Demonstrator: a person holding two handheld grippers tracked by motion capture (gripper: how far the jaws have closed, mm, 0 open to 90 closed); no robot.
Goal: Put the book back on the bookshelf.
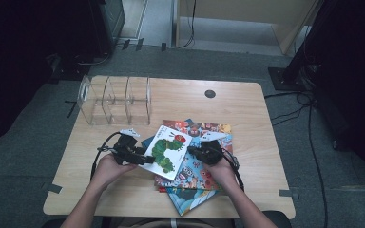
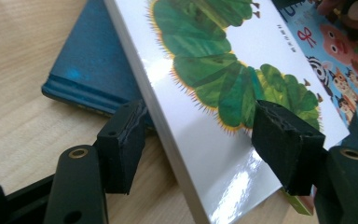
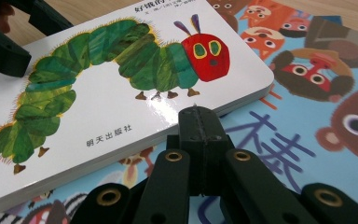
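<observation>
Left gripper (image 2: 200, 140) fingers straddle the caterpillar book's (image 1: 169, 149) edge, one pad on its cover; right gripper (image 3: 200, 128) fingers pressed together, empty, by the desk's (image 1: 247, 102) front edge

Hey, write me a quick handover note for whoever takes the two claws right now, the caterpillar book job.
Left claw: jaws either side of the caterpillar book at its edge; whether they pinch it is unclear.
Right claw: shut, empty, tips against the book's opposite edge.
The book lies atop the picture-book stack on the table.
The clear divider rack stands behind, empty.
Done: nothing racked. Left: probably lift the book and slot it in.
</observation>
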